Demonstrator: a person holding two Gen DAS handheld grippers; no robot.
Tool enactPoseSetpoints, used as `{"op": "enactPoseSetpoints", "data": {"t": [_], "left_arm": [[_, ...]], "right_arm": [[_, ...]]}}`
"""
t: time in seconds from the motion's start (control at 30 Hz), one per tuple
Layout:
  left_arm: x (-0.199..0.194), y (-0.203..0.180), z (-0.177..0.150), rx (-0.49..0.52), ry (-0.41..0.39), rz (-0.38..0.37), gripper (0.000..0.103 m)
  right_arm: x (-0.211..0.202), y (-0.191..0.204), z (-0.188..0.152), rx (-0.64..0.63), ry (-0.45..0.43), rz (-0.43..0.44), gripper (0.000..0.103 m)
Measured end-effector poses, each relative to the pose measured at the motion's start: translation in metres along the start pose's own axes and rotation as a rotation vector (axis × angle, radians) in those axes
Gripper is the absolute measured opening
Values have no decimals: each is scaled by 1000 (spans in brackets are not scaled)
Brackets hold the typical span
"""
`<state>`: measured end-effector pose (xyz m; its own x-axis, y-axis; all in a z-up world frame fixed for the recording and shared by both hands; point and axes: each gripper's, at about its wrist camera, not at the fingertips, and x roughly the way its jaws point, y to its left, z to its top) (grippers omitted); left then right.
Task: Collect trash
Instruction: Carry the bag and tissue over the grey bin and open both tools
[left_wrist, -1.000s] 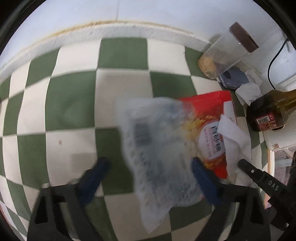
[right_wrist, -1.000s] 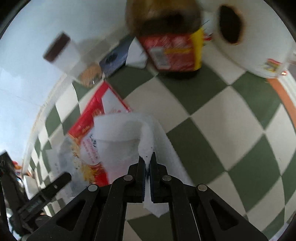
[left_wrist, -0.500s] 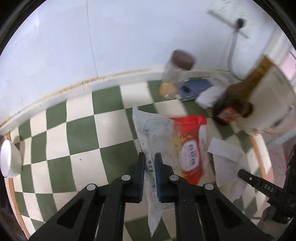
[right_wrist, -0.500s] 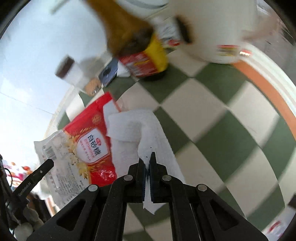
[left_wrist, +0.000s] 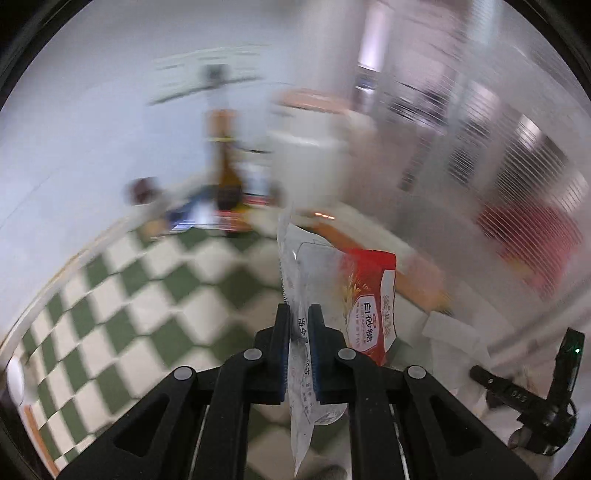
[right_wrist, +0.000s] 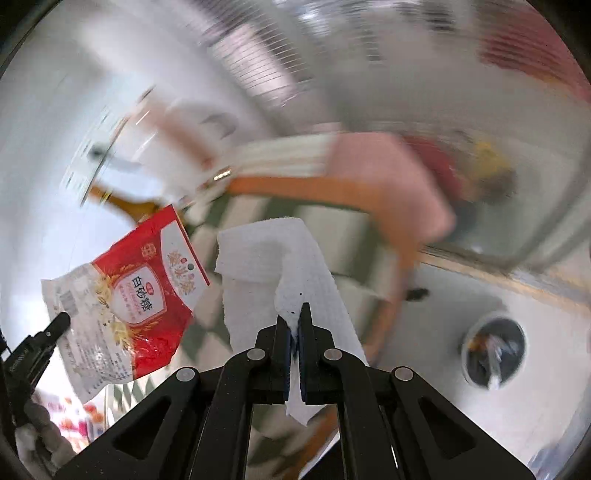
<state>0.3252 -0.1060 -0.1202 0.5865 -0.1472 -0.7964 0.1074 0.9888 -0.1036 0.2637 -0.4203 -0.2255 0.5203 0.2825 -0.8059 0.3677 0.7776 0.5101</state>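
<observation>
My left gripper (left_wrist: 298, 318) is shut on the clear edge of a red and clear plastic sugar bag (left_wrist: 364, 295) and holds it in the air above the green-checked table (left_wrist: 147, 306). The same bag (right_wrist: 147, 291) hangs at the left of the right wrist view. My right gripper (right_wrist: 297, 317) is shut on a white paper towel (right_wrist: 280, 266), also lifted off the table. The paper towel (left_wrist: 450, 332) and the right gripper's body show at the lower right of the left wrist view. Both views are motion-blurred.
A brown bottle (left_wrist: 227, 177), a white appliance (left_wrist: 306, 158) and a small jar (left_wrist: 142, 190) stand at the table's far edge by the wall. A round bin with a bag inside (right_wrist: 493, 354) sits on the floor at the right, past the table's orange edge (right_wrist: 388, 206).
Both grippers have lifted their loads off the table and swung right, towards the table's edge and the floor. The left gripper closed on the bag's edge a second ago.
</observation>
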Motion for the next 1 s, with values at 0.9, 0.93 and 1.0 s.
{"op": "enactPoseSetpoints", "data": {"t": [0.9, 0.93, 1.0], "left_arm": [[494, -383, -424, 761, 697, -81, 7], [506, -388, -434, 777, 717, -89, 7], [522, -391, -447, 791, 760, -101, 14]], "right_arm": [[233, -577, -176, 697, 162, -413, 3], [243, -579, -177, 699, 168, -416, 3], [267, -593, -180, 706, 187, -410, 3]]}}
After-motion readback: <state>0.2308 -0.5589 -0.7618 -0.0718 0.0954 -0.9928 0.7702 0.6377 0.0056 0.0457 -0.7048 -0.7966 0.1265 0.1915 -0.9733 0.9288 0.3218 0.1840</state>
